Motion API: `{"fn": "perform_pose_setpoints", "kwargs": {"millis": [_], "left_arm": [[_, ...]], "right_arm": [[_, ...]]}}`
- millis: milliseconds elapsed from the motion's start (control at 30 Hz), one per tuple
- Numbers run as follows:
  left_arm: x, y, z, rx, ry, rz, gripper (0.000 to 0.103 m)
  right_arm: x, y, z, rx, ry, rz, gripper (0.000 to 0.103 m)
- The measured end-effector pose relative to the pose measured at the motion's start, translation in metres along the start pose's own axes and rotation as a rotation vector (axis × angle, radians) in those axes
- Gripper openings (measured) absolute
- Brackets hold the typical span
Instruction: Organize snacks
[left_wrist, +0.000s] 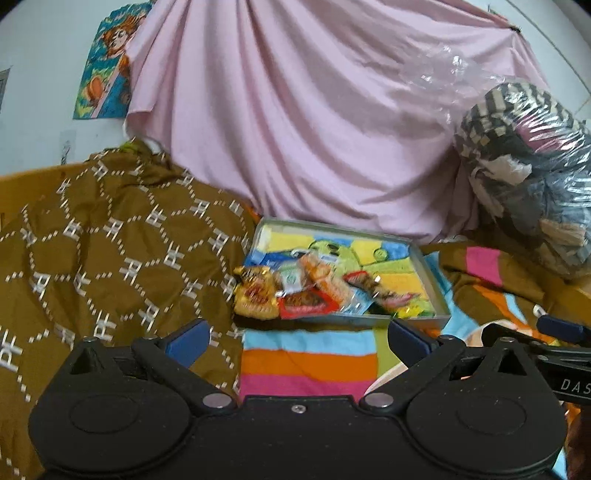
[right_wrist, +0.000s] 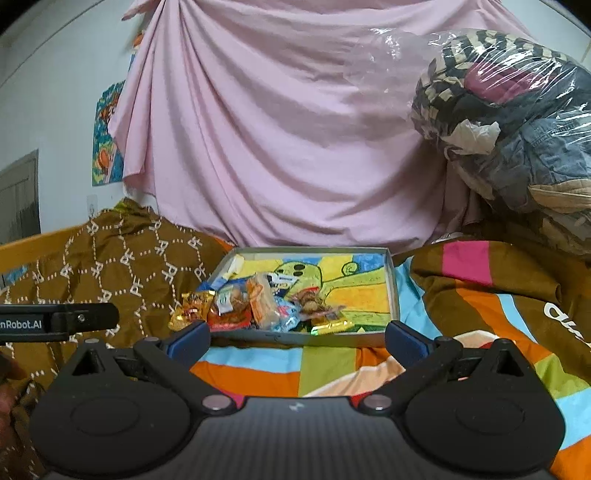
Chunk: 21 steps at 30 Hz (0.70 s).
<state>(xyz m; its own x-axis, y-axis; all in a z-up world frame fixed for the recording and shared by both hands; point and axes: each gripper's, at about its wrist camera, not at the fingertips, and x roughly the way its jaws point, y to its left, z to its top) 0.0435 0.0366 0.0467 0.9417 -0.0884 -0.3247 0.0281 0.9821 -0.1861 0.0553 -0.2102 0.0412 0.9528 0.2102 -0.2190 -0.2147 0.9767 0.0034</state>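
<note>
Left gripper (left_wrist: 298, 334) jaws apart, nothing btwn them. Right gripper (right_wrist: 297, 334) same: jaws wide, holding nothing. Both sit just short of the tray's near edge, over the striped blanket (right_wrist: 255, 373). Snacks (right_wrist: 255, 306) piled at near-left corner of the shallow grey tray (right_wrist: 393, 288); gold packet (left_wrist: 256, 297) hangs over the tray's left edge. Brown patterned cloth (left_wrist: 110, 236) left of tray, pink sheet (right_wrist: 280, 129) behind, bagged clothes (right_wrist: 517, 122) at far right.

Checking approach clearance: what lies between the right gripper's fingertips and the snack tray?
In the right wrist view, only the striped blanket separates the open right gripper from the tray; no snack lies there.
</note>
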Motion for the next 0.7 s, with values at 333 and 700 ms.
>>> {"fn": "perform_pose_setpoints", "kwargs": {"millis": [333,700], "left_arm": [[0.013,0.009,-0.034,0.032,0.073,0.049,0.102],[0.022,0.009,-0.048,0.059,0.134,0.05,0.102]], "right_arm": [[0.003,0.012,-0.035,0.059,0.038,0.029,0.103],[0.013,0.009,-0.045,0.096,0.087,0.003,0.103]]}}
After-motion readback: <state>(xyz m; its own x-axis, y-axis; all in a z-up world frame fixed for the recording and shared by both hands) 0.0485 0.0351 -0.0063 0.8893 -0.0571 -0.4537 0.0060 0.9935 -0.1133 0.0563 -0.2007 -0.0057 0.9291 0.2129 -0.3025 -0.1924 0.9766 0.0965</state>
